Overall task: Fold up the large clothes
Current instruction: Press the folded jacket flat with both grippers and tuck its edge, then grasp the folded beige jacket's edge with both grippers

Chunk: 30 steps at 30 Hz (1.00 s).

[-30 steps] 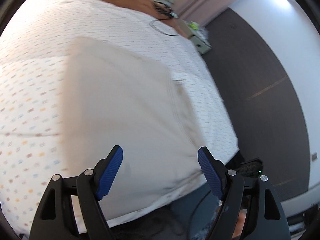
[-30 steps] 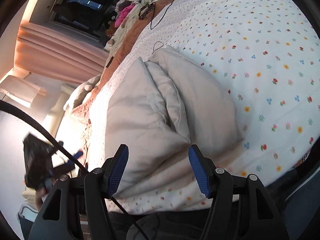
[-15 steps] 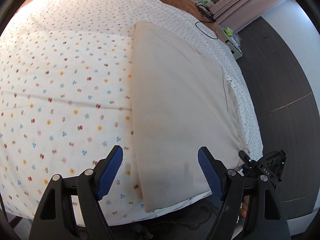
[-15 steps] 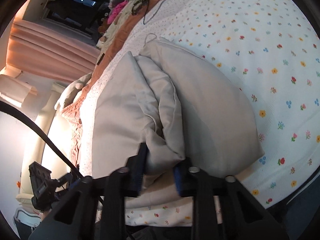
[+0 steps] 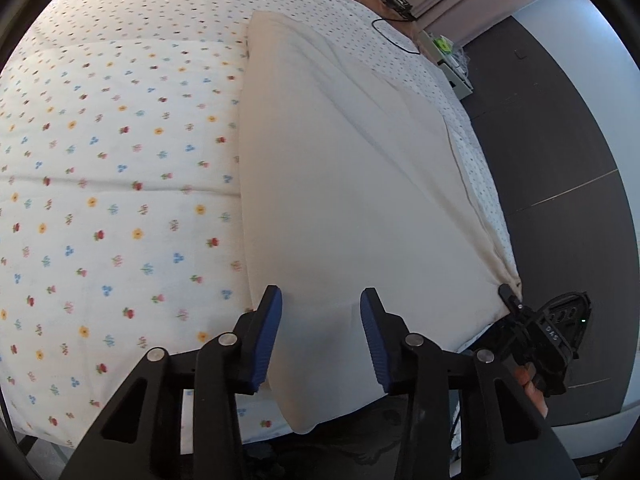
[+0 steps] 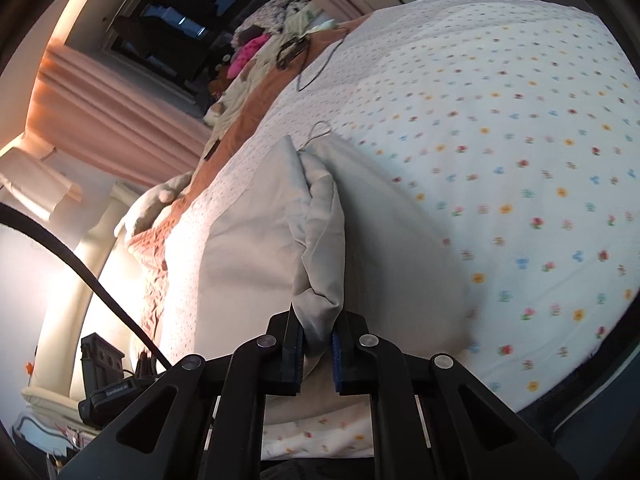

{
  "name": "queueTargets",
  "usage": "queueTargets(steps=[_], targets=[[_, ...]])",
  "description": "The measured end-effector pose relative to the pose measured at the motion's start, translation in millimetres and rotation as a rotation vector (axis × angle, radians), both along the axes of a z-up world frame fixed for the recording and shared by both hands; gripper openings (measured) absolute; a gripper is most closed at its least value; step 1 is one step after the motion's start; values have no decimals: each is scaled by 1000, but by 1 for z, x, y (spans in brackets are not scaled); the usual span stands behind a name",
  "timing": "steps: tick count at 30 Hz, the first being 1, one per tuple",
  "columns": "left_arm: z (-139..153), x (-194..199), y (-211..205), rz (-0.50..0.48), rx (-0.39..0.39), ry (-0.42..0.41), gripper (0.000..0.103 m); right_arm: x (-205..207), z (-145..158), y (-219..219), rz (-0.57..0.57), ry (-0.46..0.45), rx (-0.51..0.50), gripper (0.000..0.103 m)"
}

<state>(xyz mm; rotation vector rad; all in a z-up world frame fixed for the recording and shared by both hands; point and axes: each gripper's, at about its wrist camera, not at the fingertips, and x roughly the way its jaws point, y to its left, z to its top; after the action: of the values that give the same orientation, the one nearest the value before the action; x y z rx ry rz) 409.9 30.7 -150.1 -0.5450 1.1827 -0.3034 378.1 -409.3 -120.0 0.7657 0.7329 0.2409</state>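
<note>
- Beige garment lies spread down the middle of my left view, its near end hanging over the bed's front edge; if I pull unevenly I expect it to slide off.
- Right gripper is clamped on a bunched corner of cloth; so thick a wad could slip from the pads.
- Left gripper is spread wide just over the near hem, holding nothing; closing here may catch the flowered bedspread too.
- Dark floor fills the right; pink curtains hang upper left.
- Black cable lies upper right.
</note>
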Motion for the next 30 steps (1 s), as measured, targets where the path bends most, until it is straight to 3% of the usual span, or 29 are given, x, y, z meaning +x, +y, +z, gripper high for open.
queueTargets(steps=[8,15,16,18,19,20,23,30], targets=[[-1,5,-20,-43,-6,-7,42,-27,-8,-26,-71,40,11,7],[-5,8,-20,-28,-1,9,42,-35,-6,-26,-49,78,41,12],[-7,7,-20,-26,-3,13,42,-35,-3,-27,-42,71,38,15],[-10,6,-16,-17,-14,20,42,-31,8,-30,-30,45,25,32],[-11,6,-14,-9,-16,24,42,-31,12,-31,-31,32,18,59],[-12,5,-13,-1,-10,32,47,-31,17,-34,-42,17,9,76],[-19,2,-10,5,-36,51,53,-29,25,-41,-62,10,-27,77],[-33,-3,-10,16,-55,67,53,5,11,-37,-14,131,-65,77]])
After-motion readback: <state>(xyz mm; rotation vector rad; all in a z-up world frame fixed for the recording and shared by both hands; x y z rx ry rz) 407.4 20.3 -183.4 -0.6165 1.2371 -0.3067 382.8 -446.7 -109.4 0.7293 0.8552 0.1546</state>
